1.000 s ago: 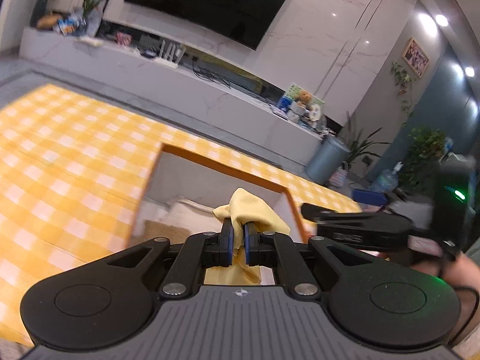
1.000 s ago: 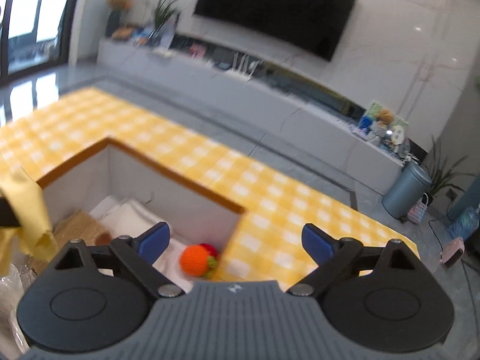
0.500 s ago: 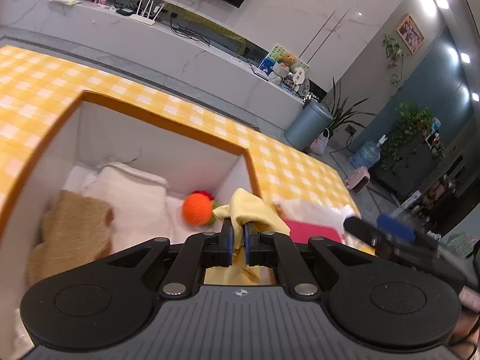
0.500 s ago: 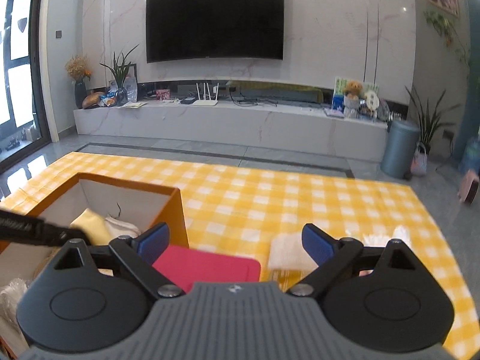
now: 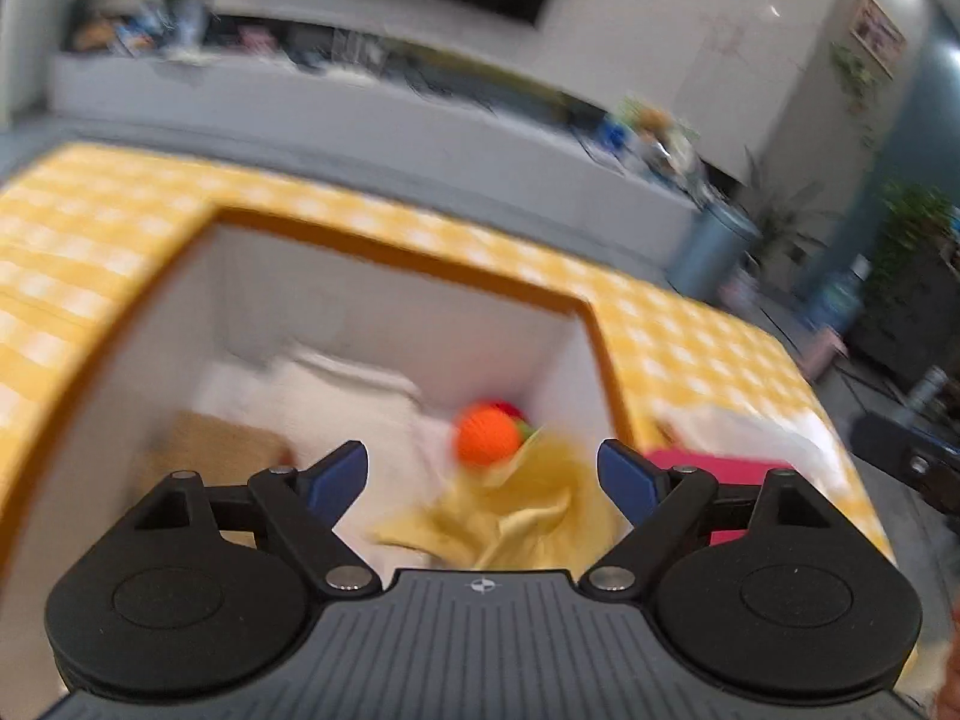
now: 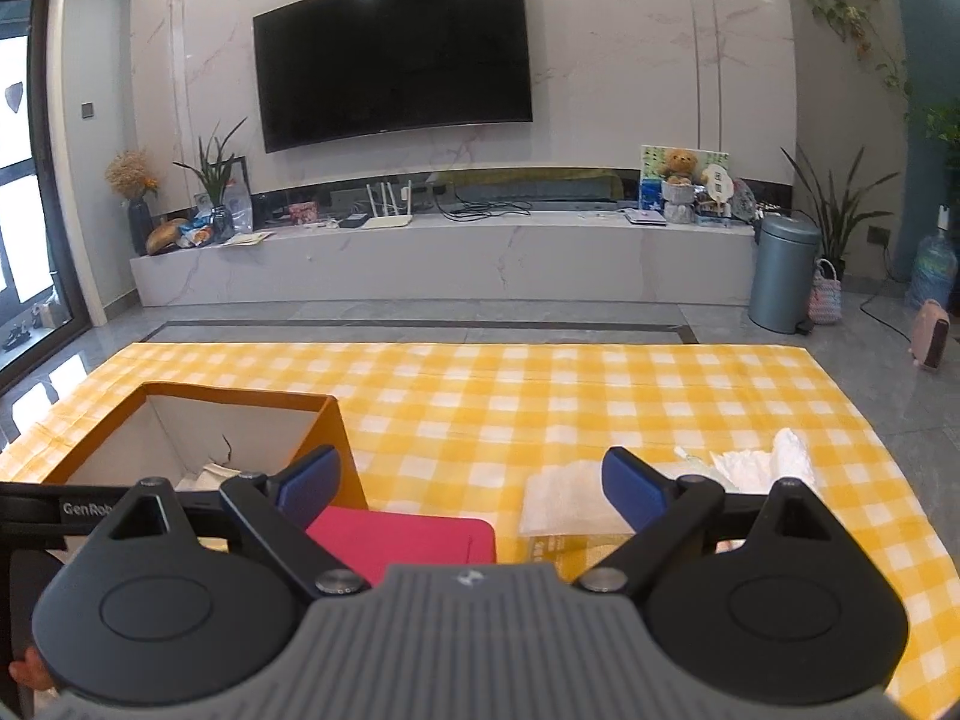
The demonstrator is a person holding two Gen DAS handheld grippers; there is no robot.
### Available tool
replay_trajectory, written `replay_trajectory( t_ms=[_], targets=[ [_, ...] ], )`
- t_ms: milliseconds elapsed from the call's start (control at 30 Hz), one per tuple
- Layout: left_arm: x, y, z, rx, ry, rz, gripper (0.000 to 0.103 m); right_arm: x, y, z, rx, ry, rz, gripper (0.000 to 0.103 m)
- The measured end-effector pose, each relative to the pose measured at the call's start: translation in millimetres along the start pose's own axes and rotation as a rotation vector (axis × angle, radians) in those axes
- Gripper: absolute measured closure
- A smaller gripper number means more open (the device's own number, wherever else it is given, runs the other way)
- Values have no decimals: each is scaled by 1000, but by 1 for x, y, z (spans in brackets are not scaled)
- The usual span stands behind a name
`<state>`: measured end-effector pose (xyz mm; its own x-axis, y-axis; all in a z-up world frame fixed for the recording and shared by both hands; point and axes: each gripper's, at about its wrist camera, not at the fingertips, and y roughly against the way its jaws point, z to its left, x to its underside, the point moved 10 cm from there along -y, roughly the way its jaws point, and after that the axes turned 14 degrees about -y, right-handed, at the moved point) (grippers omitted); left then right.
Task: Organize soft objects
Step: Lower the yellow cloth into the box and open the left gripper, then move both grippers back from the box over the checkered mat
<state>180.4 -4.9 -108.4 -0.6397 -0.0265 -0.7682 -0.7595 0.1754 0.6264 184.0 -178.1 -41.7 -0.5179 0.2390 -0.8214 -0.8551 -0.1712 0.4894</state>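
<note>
On the yellow checked tabletop [image 6: 540, 396], my left gripper [image 5: 480, 474] has just sprung wide above the orange-rimmed box [image 5: 396, 246]; the crumpled yellow cloth [image 5: 516, 510] lies loose between its fingers. My right gripper [image 6: 474, 480] gapes empty over a red cloth [image 6: 408, 540].

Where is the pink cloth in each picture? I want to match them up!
Left wrist view: the pink cloth peeks out at the lower right, behind the claw's right finger, just right of the box.
Right wrist view: the pink cloth lies at the bottom centre, just right of the box.
Shared landmark: the box's orange wall beside the cloth.
</note>
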Motion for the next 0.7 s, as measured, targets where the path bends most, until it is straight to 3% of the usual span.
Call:
replay_trajectory(
  t_ms=[367, 600, 700],
  targets=[
    [-12, 21, 8, -68, -15, -80, 0, 0, 8, 1, 9, 23, 2, 11],
    [-13, 27, -4, -144, -201, -89, 0, 4, 18, 0, 5, 24, 13, 10],
    [-14, 32, -9, -167, -231, -90, 0, 4, 26, 0, 5, 37, 9, 10]
  ],
)
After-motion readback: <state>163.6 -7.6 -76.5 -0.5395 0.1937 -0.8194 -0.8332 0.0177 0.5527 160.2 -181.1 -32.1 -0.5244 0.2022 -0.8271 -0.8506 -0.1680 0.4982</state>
